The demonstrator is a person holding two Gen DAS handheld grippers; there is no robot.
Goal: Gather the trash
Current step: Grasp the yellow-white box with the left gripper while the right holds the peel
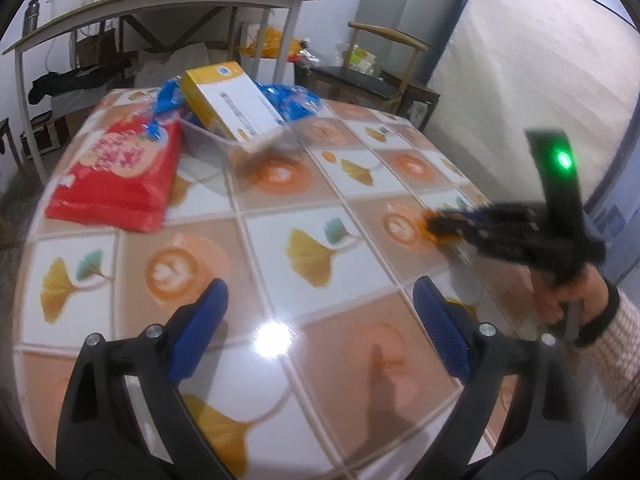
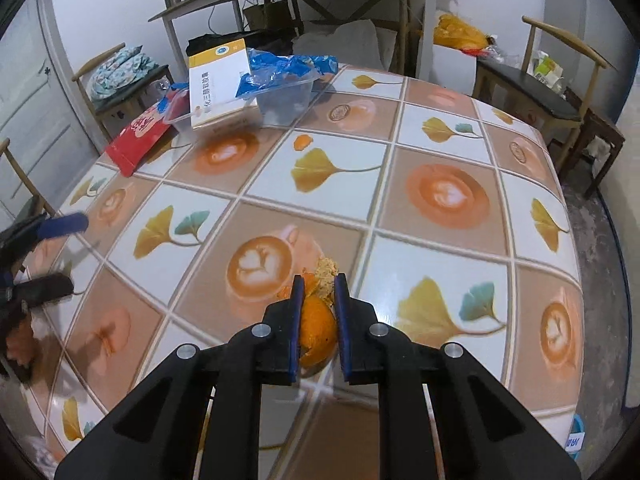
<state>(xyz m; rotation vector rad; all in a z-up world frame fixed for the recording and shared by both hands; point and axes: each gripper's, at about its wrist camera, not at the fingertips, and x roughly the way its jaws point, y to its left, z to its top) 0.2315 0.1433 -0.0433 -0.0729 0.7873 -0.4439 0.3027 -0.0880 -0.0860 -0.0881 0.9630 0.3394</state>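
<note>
Right wrist view shows the right claw [image 2: 319,288] pinching a piece of orange peel [image 2: 318,330] low over the near counter [image 2: 440,200]. Peel looks light, soft and tearable, so a hold across its thick curved body seems safest. Left claw [image 1: 320,300] is spread, holding nothing. Glossy patterned cloth looks slippery. Farther off sit a clear tub [image 2: 280,100], a yellow box [image 2: 218,84], a red bag [image 2: 138,140] and chairs.

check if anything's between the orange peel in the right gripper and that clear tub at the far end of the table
Nothing visible blocks it. The right gripper is shut on the orange peel, and only bare tablecloth lies before the clear tub, already crowded by a box.
</note>
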